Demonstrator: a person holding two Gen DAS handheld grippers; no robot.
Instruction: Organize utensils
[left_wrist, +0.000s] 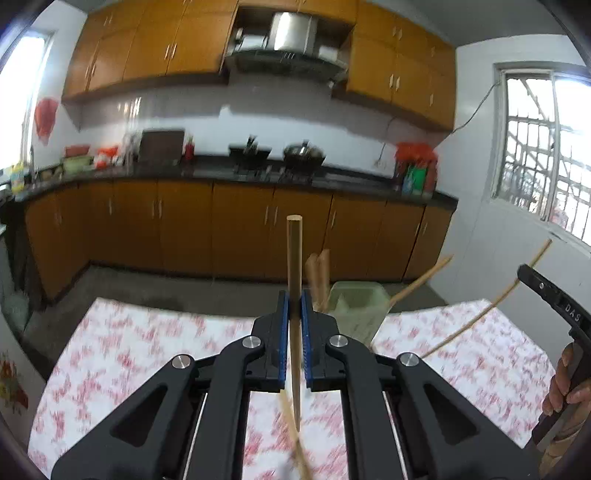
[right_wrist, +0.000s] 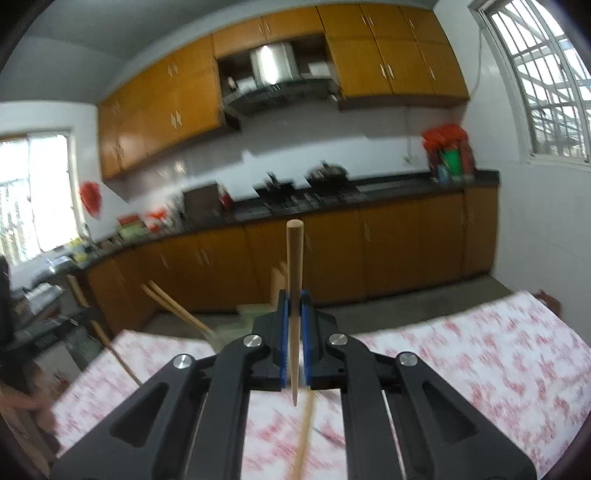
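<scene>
In the left wrist view my left gripper (left_wrist: 294, 300) is shut on a wooden chopstick (left_wrist: 294, 258) that stands upright between the blue pads. Behind it is a pale green utensil holder (left_wrist: 360, 310) with wooden utensils (left_wrist: 318, 273) sticking out of it. My right gripper (right_wrist: 294, 300) is shut on another wooden chopstick (right_wrist: 294, 266), upright with its pointed tip down. Its black body (left_wrist: 546, 295) and the hand holding it show at the right edge of the left wrist view. The green holder (right_wrist: 240, 317) is mostly hidden behind the right gripper. A loose chopstick (right_wrist: 304, 435) lies on the table below.
The table (left_wrist: 129, 354) wears a white cloth with red flowers. Beyond it lie a grey floor, orange kitchen cabinets (left_wrist: 184, 229) and a dark counter with pots. Long wooden handles (right_wrist: 173, 306) lean out leftwards from the holder. A hand (right_wrist: 22, 406) shows at the lower left.
</scene>
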